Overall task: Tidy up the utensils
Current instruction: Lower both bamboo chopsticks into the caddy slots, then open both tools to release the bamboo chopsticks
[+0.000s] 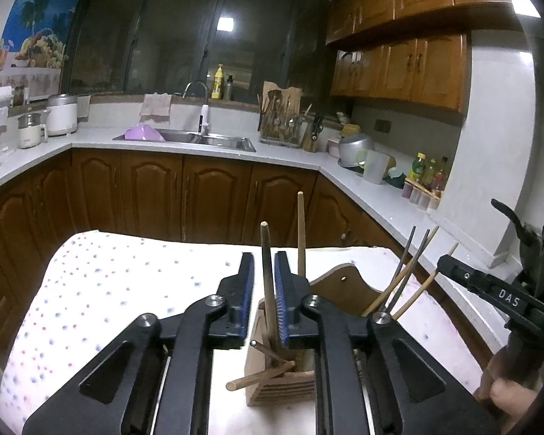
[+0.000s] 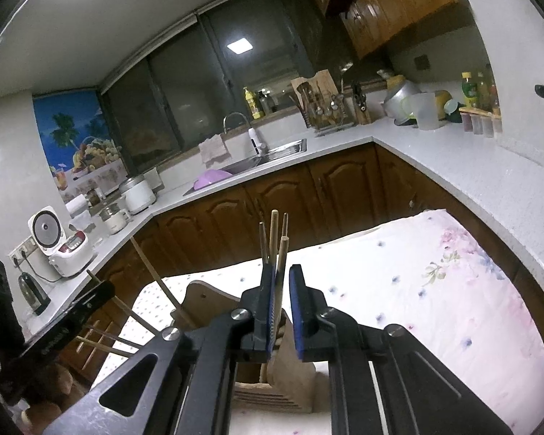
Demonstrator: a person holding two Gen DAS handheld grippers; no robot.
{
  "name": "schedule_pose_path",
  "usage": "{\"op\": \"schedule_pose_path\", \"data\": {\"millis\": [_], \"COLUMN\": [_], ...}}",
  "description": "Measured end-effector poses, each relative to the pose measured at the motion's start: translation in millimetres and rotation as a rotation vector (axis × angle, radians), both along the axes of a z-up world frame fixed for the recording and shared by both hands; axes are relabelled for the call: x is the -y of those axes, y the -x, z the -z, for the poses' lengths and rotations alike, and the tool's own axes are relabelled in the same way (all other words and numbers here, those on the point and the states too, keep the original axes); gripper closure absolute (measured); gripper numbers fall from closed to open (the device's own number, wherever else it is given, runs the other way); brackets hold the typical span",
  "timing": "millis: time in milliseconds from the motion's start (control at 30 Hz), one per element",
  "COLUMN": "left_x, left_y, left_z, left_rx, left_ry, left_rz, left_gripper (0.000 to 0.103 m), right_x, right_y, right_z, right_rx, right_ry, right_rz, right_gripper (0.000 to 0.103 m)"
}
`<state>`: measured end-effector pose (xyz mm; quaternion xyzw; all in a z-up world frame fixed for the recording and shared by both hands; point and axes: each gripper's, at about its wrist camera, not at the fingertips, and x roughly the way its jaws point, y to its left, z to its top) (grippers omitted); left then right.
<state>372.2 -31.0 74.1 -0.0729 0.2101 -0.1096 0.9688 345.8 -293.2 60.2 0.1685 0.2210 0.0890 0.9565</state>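
A wooden utensil holder stands on the dotted cloth of the table; it also shows in the right wrist view. Several chopsticks stand or lean in it. My left gripper is open just above the holder, with one dark chopstick upright between its fingers and not clamped. Another wooden chopstick stands behind. My right gripper is open over the holder's other compartment, with a bundle of chopsticks rising between its fingers. The right gripper also shows at the edge of the left wrist view.
The holder's raised wooden back stands behind the compartments. More chopsticks lean out to the right. Brown cabinets and a white counter with a sink, rice cookers and bottles ring the table. The cloth extends right.
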Motion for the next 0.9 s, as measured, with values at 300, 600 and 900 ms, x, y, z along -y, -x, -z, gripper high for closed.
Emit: {"op": "schedule_pose_path", "data": {"millis": [300, 600, 900], "left_x": [-5.0, -18.8, -37.1], "left_y": [8.1, 37.3, 92.4], "left_z": [-2.6, -4.6, 7.9], "left_rx": [0.014, 0.022, -0.013], "left_ry": [0.016, 0.020, 0.017], "left_rz": [-0.033, -0.084, -0.110], "left_gripper": [0.024, 0.004, 0.003], "right_x": [5.2, 3.9, -10.6], "right_y": [5.8, 27.6, 73.2], "right_z": [1.1, -4.5, -7.0], "right_rx": [-0.002, 0.026, 0.057], "right_ry": [-0.027, -0.036, 0.039], "right_rz": [-0.011, -0.034, -0.073], "right_gripper": [0.051, 0.017, 0.013]}}
